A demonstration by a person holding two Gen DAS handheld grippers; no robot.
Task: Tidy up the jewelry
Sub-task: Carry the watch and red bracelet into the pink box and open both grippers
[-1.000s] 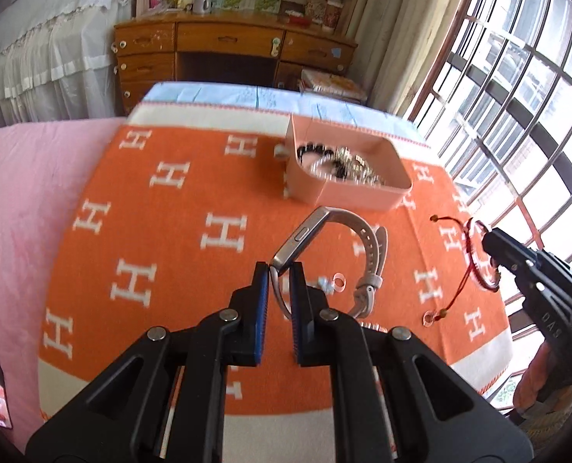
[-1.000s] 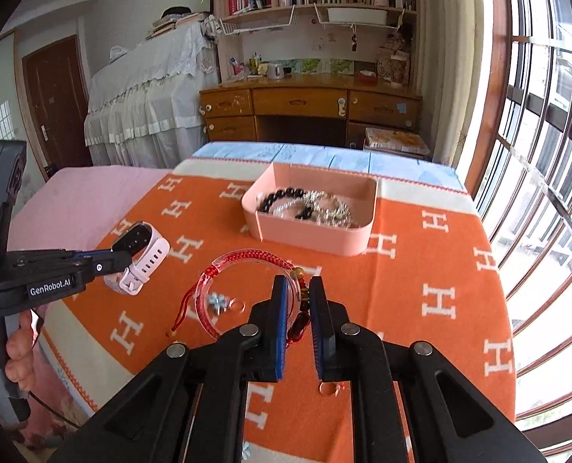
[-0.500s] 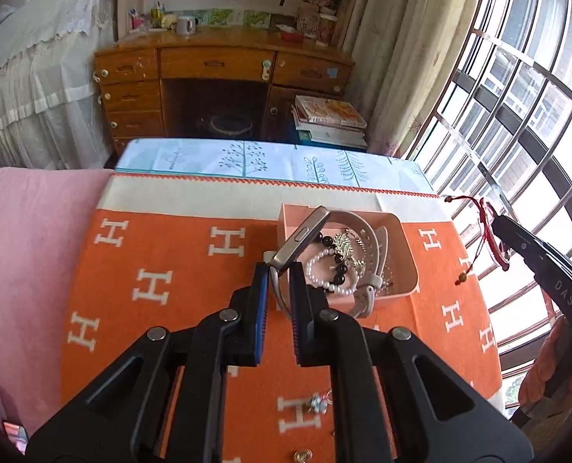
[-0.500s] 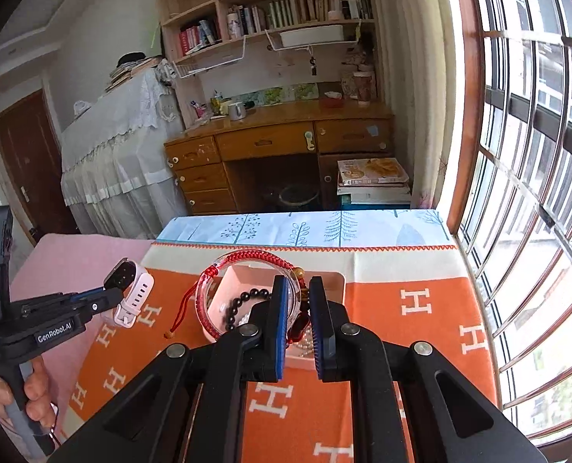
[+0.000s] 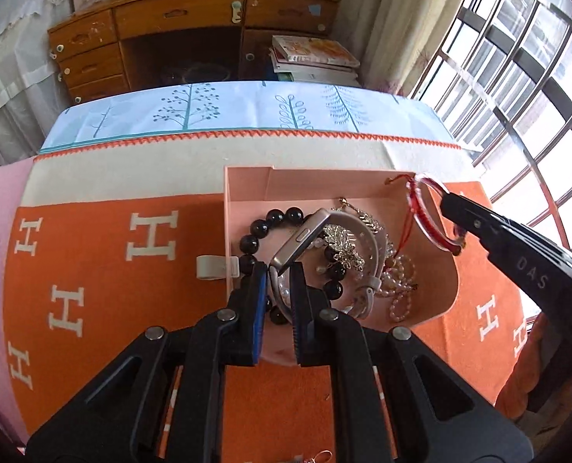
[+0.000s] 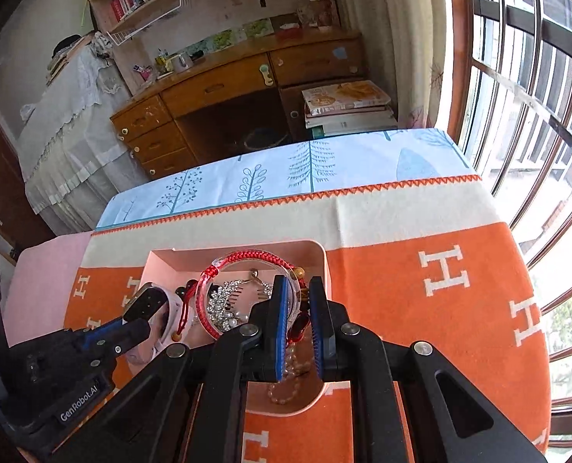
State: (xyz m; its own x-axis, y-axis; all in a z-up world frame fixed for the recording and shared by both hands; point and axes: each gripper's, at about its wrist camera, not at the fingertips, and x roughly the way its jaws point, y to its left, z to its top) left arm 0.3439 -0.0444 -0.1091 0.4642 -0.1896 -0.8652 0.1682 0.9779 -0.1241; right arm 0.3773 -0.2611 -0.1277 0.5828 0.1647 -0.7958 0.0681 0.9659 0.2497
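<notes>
Right gripper (image 6: 297, 289) clamps red bracelet (image 6: 224, 266) above pink box (image 6: 324, 258).

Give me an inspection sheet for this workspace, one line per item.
Surface: orange blanket with white H pattern over a pale tree-print cloth.
Job's things: pink box holding a black bead bracelet, silver hair comb and pearl strands; smartwatch and red cord bracelet are above the box.
Clutter: small metal piece on the blanket's near edge.
Grippers: left gripper shut on smartwatch; right gripper shut on red cord bracelet.
Cables: nothing seen.
Surroundings: wooden desk, stacked books, barred window.
</notes>
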